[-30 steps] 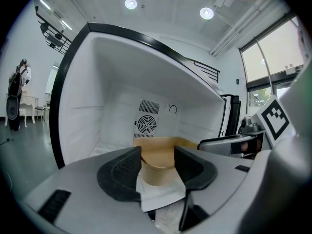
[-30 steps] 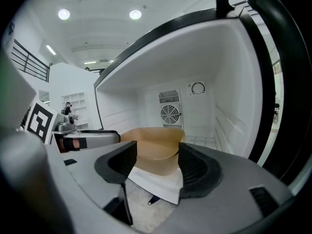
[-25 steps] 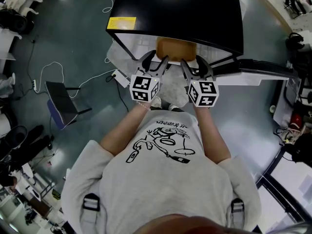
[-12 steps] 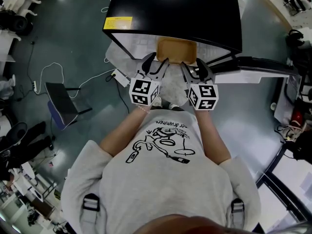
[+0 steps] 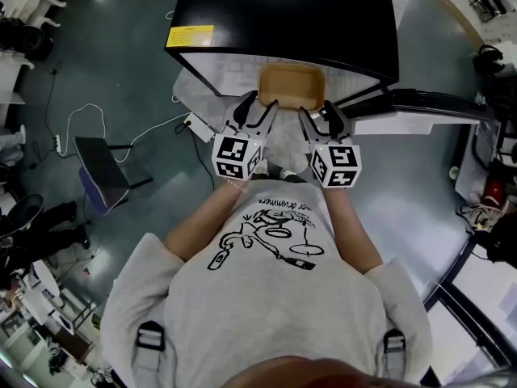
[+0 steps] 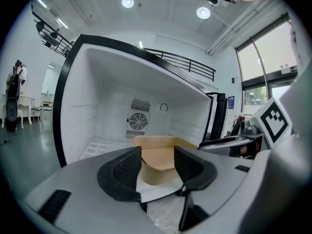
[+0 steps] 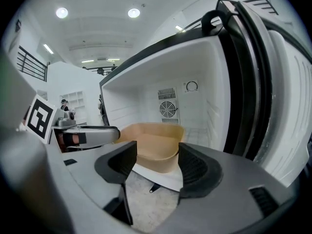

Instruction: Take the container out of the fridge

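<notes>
Left tool: my left tool (image 6: 157,155) is spread, both black ribbed pads apart and pinching nothing.
Right tool: my right tool (image 7: 157,156) is spread the same way, with nothing between its pads.
Container: the shallow tan container with rounded corners (image 5: 291,83) sits on the white inner floor of the fridge, right at the front lip, open side up and empty.
Container versus left tool: from my head view its near left corner lies just ahead of my left tips. In the left gripper view the tan wall shows through the gap between the pads, apart from them.
Container versus right tool: its near right corner lies just ahead of my right tips. In the right gripper view it shows through the gap, beyond the pads and untouched.
Fridge: the black box fridge with a white inside (image 5: 283,14) stands open towards me, with a round fan grille (image 6: 138,121) on its back wall.
Door: the black-edged white fridge door (image 7: 265,82) is swung open on my right.
</notes>
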`<action>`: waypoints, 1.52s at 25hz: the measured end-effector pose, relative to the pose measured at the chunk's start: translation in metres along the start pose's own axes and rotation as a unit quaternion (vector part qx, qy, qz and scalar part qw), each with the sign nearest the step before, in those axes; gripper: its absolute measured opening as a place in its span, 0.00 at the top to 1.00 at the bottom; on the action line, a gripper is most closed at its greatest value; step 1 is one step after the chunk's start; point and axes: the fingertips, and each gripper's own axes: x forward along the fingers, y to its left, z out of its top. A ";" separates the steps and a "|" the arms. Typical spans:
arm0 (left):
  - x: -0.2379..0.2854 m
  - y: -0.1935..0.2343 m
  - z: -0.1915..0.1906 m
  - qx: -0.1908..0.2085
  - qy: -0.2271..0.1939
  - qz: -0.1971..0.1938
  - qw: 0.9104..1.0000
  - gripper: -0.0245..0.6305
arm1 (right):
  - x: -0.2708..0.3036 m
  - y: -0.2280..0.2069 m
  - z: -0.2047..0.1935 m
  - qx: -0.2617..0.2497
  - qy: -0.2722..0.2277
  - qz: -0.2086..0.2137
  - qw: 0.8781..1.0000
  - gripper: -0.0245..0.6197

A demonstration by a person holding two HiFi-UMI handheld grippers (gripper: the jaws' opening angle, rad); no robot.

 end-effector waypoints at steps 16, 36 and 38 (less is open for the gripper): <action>-0.005 -0.016 -0.025 -0.001 0.023 -0.010 1.000 0.63 | -0.015 -0.003 -0.028 0.006 0.022 -0.004 1.000 0.54; -0.009 -0.023 -0.071 -0.019 0.054 -0.013 0.998 0.63 | -0.018 -0.003 -0.070 0.008 0.048 -0.009 0.999 0.54; -0.009 -0.023 -0.077 -0.025 0.059 -0.015 0.998 0.63 | -0.019 -0.003 -0.075 0.009 0.051 -0.011 0.999 0.54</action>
